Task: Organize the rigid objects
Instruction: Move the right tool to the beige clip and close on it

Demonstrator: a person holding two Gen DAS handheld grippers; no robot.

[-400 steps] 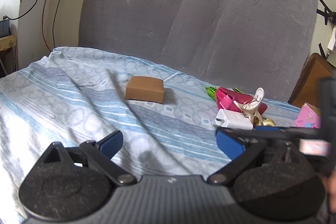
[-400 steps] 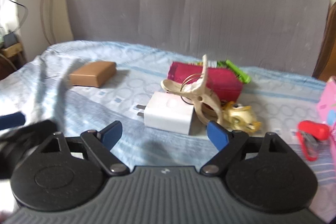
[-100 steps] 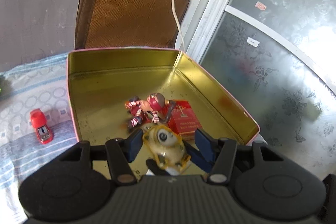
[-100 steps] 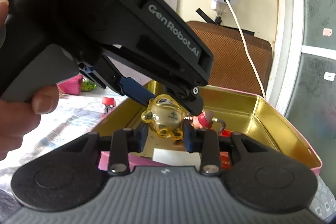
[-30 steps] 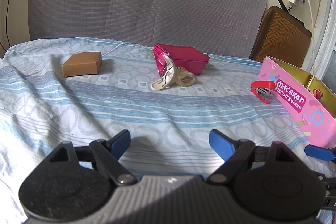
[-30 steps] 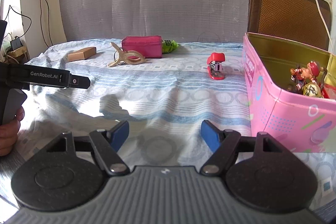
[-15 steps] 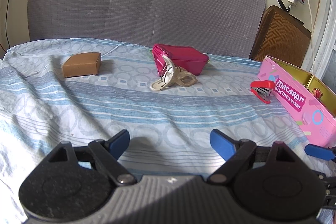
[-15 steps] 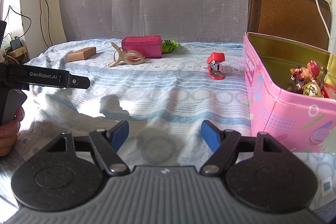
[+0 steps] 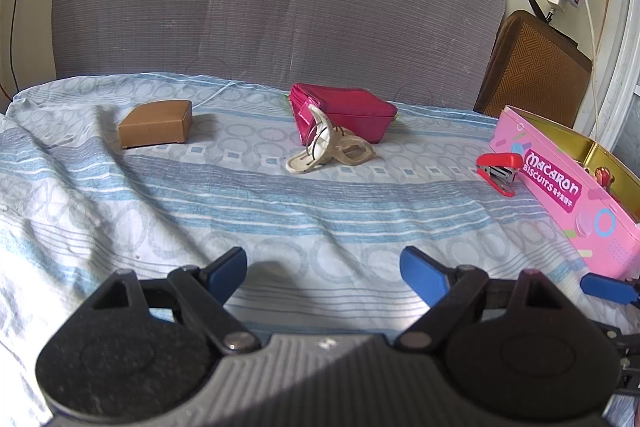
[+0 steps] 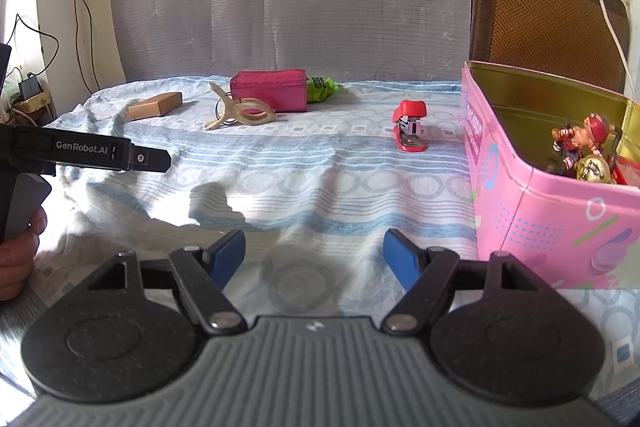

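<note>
A: Grippers, left [image 9: 323, 269] and right [image 10: 313, 253], are both open and empty now. The yellow toy [image 10: 593, 167] lies in the tin [image 10: 520, 211], far right.

B: So stapler [image 10: 409, 125] and clip [image 10: 236, 113] remain on the bed.

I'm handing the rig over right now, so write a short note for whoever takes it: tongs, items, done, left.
Left tongs and right tongs: open, empty, over the bedsheet.
Done: figurine and yellow toy are inside the pink tin.
Left on the sheet: red stapler nearest the tin, beige clip, magenta case, brown box, green packet behind the case.
</note>
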